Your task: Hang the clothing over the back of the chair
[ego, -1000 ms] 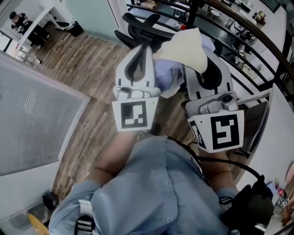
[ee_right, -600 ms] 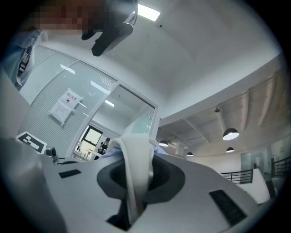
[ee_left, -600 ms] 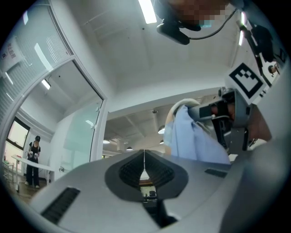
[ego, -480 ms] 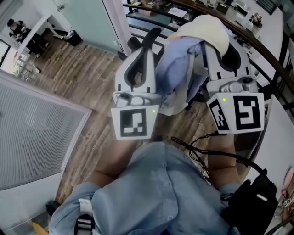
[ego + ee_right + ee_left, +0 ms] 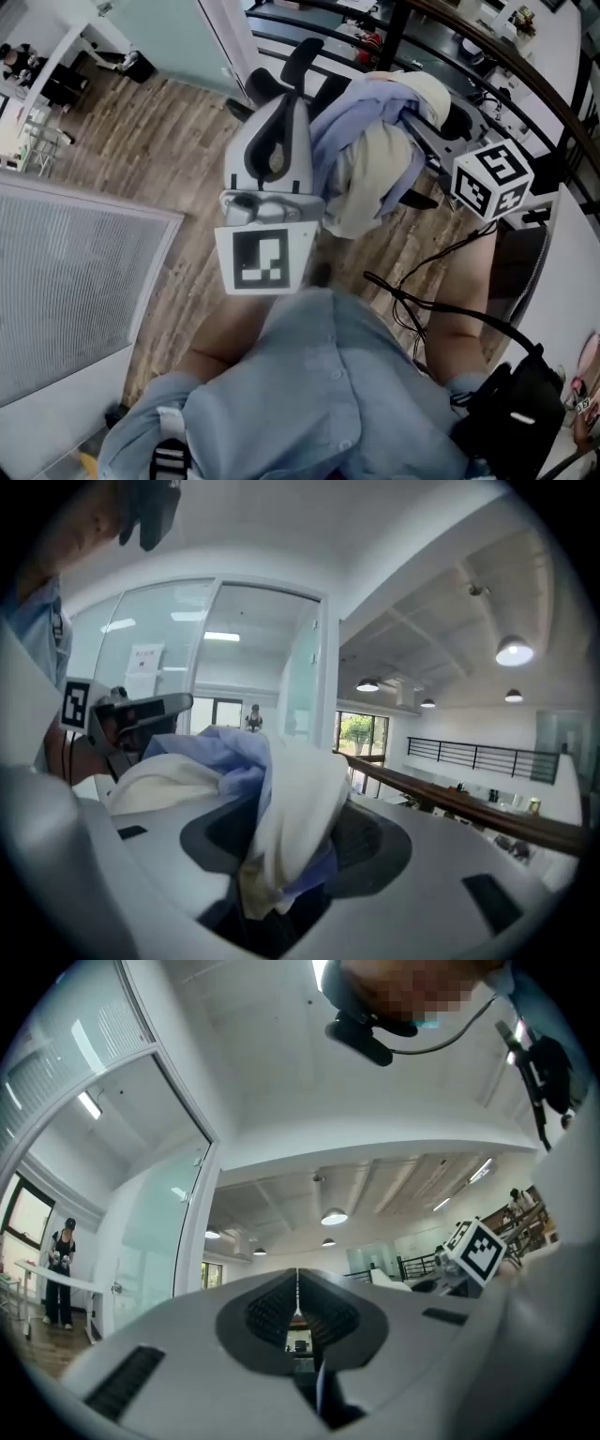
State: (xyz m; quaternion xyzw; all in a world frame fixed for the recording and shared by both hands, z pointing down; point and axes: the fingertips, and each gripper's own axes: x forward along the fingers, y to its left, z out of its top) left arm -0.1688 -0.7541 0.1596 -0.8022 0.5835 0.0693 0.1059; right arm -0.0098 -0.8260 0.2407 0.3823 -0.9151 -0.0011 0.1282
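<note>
Lying below and to the left of the left tongs (image 5: 298,101), a wooden floor (image 5: 159,141) is filling that side of the head view. Those tongs are pressing their jaws together, leaving only a thin seam between the pads. A thin pale strip is showing in the slot lower down, and it is unclear what it is or whether it is gripped. Their marker cube (image 5: 265,260) is facing the camera, just above the person's blue shirt (image 5: 319,394). Beyond their tips, a black chair (image 5: 304,54) is standing on the floor.

Immediately right of the left tongs, the clothing (image 5: 370,155), a bundle of light blue and cream fabric, is hanging in the air. It is touching the left tongs' right side and draping down from the right tongs (image 5: 295,829), with the chair beyond it. The right tongs are clamping on a wad of that fabric, which is bulging up between the jaws and spilling over the left jaw. Their marker cube (image 5: 492,176) is sitting to the right of the bundle. Farther right of the right tongs, a wooden handrail (image 5: 450,803) is running past.
</note>
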